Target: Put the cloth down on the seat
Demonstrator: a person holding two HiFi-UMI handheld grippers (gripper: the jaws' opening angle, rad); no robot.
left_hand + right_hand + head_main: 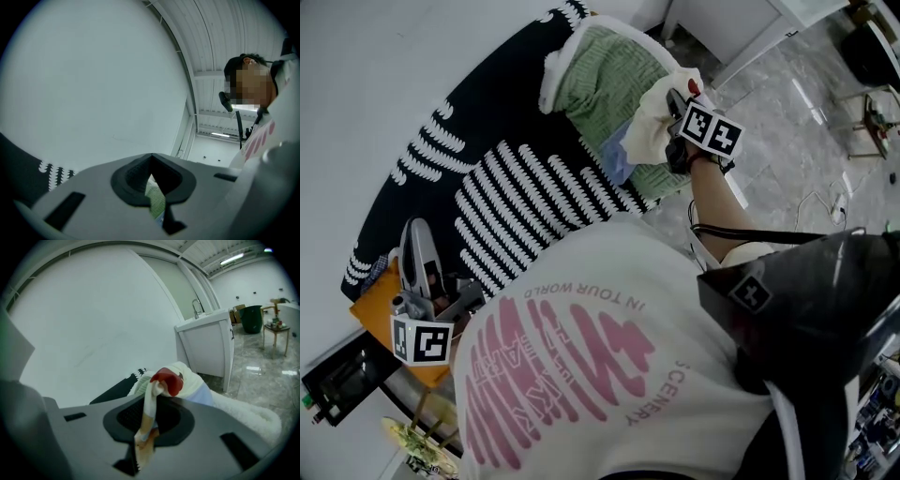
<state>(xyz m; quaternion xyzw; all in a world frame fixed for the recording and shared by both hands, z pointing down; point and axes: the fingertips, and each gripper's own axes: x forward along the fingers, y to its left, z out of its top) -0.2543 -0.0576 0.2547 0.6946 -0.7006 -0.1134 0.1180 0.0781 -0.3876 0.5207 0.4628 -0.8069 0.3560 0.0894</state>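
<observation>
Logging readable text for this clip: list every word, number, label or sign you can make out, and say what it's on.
"IN YOUR WORLD": printed, upside down in the head view, on the person's white T-shirt.
"SCENERY": same shirt, beside the pink striped heart graphic.
Letters inside that graphic: too warped to read.
Black-and-white square marker cubes: patterns only, no words.

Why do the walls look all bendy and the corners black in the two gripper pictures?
Left gripper view and right gripper view: the wide lens bends straight lines, like the edges of the white cabinet, and leaves black corners. Head view: bent too, but no black corners.
</observation>
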